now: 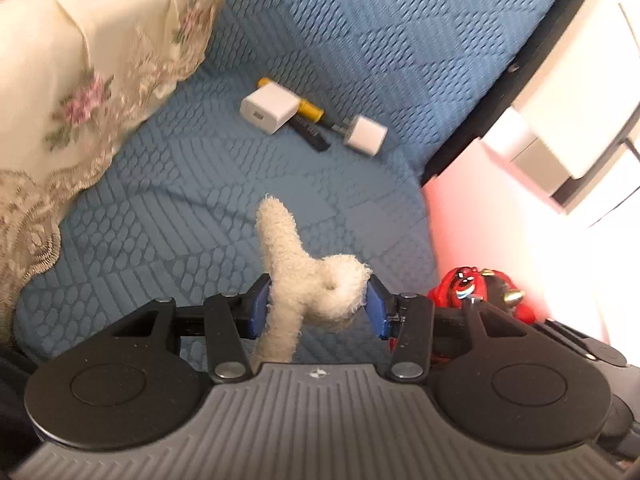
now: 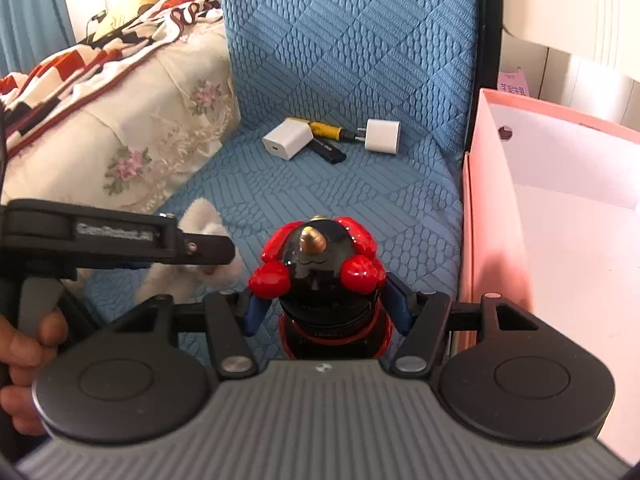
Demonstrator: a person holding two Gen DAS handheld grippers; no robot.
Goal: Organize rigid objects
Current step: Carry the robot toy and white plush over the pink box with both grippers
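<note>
- Here, the left gripper (image 1: pixel 316 306) has its blue pads clenched on a cream-coloured fuzzy plush toy (image 1: pixel 298 276); one pad presses each side of its rounded body, and a long limb sticks up above the jaws
- the right gripper (image 2: pixel 324 304) grasps a glossy black and red figurine with a small brass-coloured cone on top (image 2: pixel 320 276); its blue pads sit against the toy's lower sides, under two red bulging lumps
- both held things hang above a blue quilted cover with a raised scale pattern (image 2: pixel 352 60), which spreads over the seat and up the back
- further along that cover lie the other small items, close together: a larger white square charger block (image 2: pixel 287 137), a smaller white plug adapter with metal prongs (image 2: pixel 382 136), a yellow cylinder-shaped item (image 2: pixel 326 130) and a flat black stick (image 2: pixel 328 151); the larger block overlaps the yellow item's end; the smaller adapter lies just beside the black stick
- to the right of the seat stands an open pink cardboard box with a pale inside (image 2: pixel 480 208), near the figurine
- on the left a cream floral fabric with lace edging (image 1: pixel 80 92) lies over the cover's edge
- in the right wrist view a person's hand (image 2: pixel 24 360) grips the left gripper's handle.
</note>
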